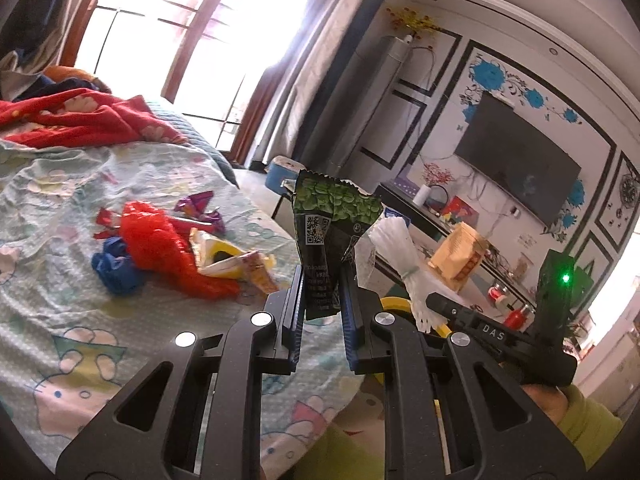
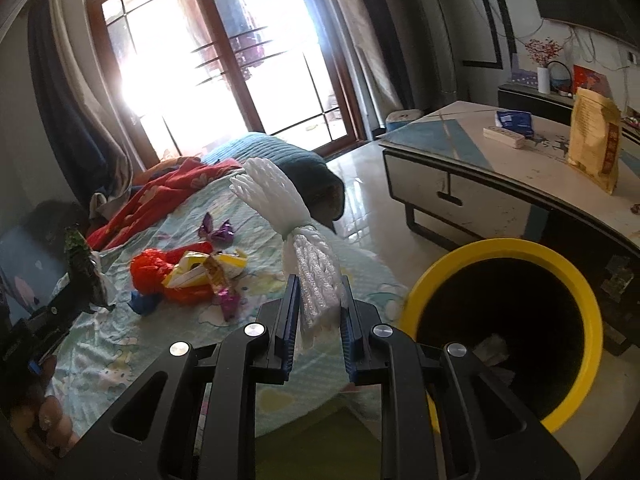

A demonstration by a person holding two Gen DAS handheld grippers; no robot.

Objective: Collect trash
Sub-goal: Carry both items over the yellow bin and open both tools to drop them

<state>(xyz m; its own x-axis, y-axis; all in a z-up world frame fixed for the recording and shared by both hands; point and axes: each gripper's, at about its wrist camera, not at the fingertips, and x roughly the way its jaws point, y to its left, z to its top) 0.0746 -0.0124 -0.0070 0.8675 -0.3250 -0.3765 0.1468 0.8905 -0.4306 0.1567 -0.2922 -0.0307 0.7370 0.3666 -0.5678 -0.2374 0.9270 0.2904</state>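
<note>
left wrist view: my left gripper [image 1: 323, 292] pinches a green-and-black snack wrapper [image 1: 326, 232] at frame centre, upright. right wrist view: my right gripper [image 2: 319, 312] clamps a white foam fruit net [image 2: 308, 264] at centre, just left of the yellow-rimmed bin [image 2: 576, 280] at lower right. more wrappers [image 1: 224, 256] lie on the bedsheet [image 1: 60, 200], left of centre.

A yellow-rimmed bin [image 2: 508, 336] stands open-mouthed beside the bed [image 2: 120, 344], nothing covering it. A low worktop [image 2: 472, 148] crowds its far side; a wrapper pile [image 2: 188, 276] clutters the bedspread.
</note>
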